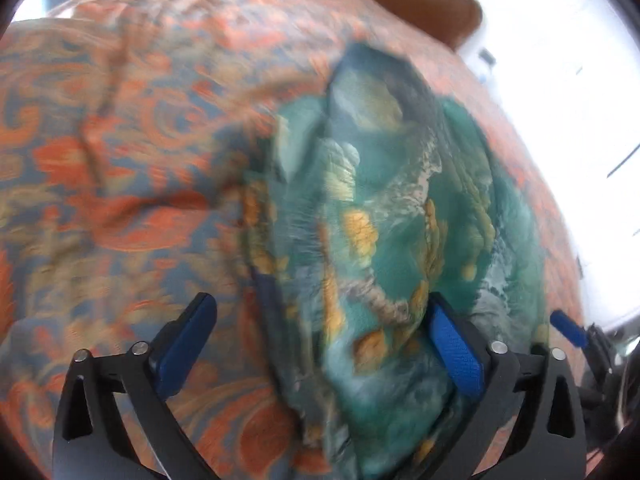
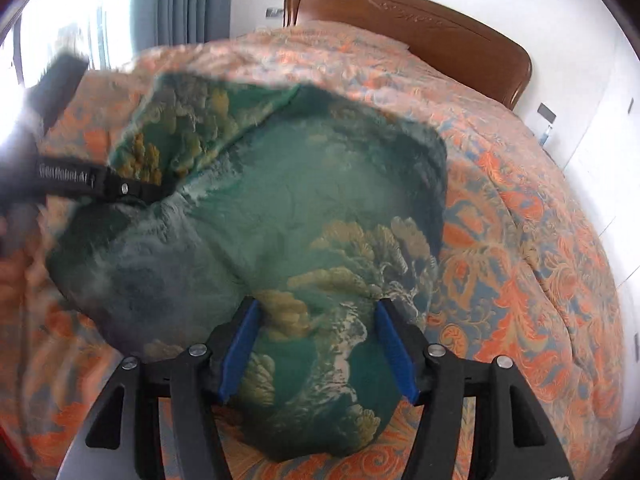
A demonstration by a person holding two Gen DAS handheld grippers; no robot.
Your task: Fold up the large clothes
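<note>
The green printed garment point(image 2: 280, 208) lies bunched on the orange-and-blue patterned bedspread point(image 2: 520, 240), roughly in the middle of the bed, with a brown wooden headboard point(image 2: 420, 28) beyond it and blue-grey curtains point(image 2: 180, 0) by the window at the upper left.

Left gripper point(image 1: 320, 344): jaws stand wide apart. The left blue pad point(image 1: 184, 344) sits over bare bedspread; the right pad is against the edge of the garment's folds. Cloth lies between the fingers, but the pads do not press on it. This view is motion-blurred, so fine contact is hard to judge.

Right gripper point(image 2: 316, 348): jaws part-way open, with a thick bundle of the garment filling the gap; both blue pads point(image 2: 240, 352) lie against the cloth on either side, so it grips the near end of the garment.

In the right wrist view, the left gripper's black finger reaches in from the left and meets the garment's far-left fold.
</note>
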